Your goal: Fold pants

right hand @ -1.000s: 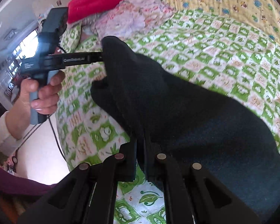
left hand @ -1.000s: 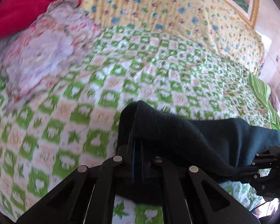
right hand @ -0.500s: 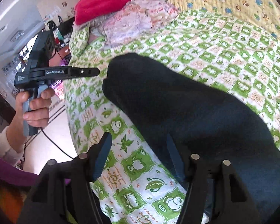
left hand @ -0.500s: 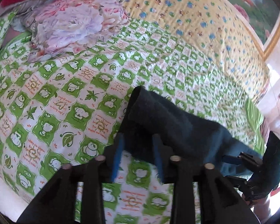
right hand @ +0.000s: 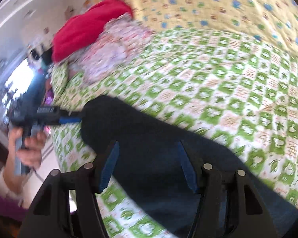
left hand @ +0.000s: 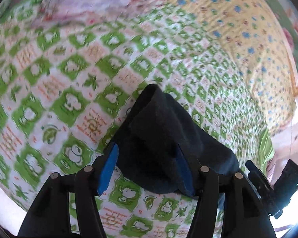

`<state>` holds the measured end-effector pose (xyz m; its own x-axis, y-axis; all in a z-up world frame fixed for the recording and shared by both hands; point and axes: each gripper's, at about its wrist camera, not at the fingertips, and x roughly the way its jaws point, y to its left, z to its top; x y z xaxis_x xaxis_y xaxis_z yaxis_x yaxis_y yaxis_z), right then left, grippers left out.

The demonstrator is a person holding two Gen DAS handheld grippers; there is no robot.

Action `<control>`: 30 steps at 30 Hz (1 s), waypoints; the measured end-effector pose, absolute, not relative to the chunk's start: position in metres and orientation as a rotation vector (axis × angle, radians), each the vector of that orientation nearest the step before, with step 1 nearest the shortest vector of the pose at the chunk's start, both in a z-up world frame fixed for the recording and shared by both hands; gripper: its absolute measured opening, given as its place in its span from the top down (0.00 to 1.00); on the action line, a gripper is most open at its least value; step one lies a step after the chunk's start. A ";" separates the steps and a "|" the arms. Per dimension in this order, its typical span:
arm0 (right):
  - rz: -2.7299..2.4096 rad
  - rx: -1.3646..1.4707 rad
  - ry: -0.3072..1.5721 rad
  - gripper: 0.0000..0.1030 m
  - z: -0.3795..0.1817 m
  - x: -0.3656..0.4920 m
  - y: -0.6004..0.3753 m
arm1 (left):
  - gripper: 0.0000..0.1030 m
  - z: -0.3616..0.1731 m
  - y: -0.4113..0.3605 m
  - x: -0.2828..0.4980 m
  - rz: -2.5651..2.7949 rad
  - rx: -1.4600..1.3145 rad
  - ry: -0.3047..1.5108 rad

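Observation:
The dark navy pants point(left hand: 161, 134) lie folded on the green-and-white checked bedspread point(left hand: 73, 75). My left gripper point(left hand: 147, 158) is open, its blue-padded fingers point(left hand: 109, 164) spread on either side of the pants' near end. My right gripper point(right hand: 147, 158) is open too, its fingers point(right hand: 109, 164) straddling the pants point(right hand: 159, 148) at the other end. The left gripper also shows in the right wrist view point(right hand: 49, 115), beside the pants' rounded end. The right gripper shows at the edge of the left wrist view point(left hand: 268, 186). Both views are blurred.
A floral quilt point(right hand: 109, 47) and a red blanket point(right hand: 85, 27) are piled at the head of the bed. A yellow patterned sheet point(right hand: 218, 4) covers the far side. The bed's edge and the floor point(right hand: 45, 170) lie at the near left.
Both grippers were shut on the pants a second ago. They have opened, let the pants down on the bed and now stand wider apart around them.

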<state>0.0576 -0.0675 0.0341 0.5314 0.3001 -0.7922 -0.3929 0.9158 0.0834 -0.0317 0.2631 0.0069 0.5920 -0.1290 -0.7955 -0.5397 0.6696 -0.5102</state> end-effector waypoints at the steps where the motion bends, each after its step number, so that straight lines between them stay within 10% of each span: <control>1: 0.388 -0.087 0.934 0.40 0.036 0.069 -0.077 | 0.44 0.004 0.266 -0.030 0.282 -0.860 0.918; 3: 0.360 -0.031 0.961 0.40 0.036 0.087 -0.094 | 0.47 0.003 0.268 -0.026 0.293 -0.877 0.904; 6: 0.326 0.052 1.016 0.40 0.029 0.115 -0.116 | 0.80 0.001 0.265 -0.017 0.291 -0.868 0.923; 10: 0.302 0.062 1.095 0.41 0.013 0.139 -0.129 | 0.90 0.009 0.248 -0.022 0.302 -0.772 0.916; 23: 0.475 -0.053 1.307 0.59 -0.025 0.143 -0.102 | 0.90 -0.020 0.228 -0.070 0.270 -0.760 0.963; 30: 0.504 -0.221 1.340 0.65 -0.028 0.129 -0.090 | 0.66 -0.026 0.234 -0.062 0.323 -0.757 1.009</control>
<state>0.1294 -0.0896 -0.0277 0.1425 0.2214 -0.9647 -0.4693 0.8732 0.1311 -0.0618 0.2342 -0.0257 0.5135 -0.0919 -0.8531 -0.5704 0.7062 -0.4194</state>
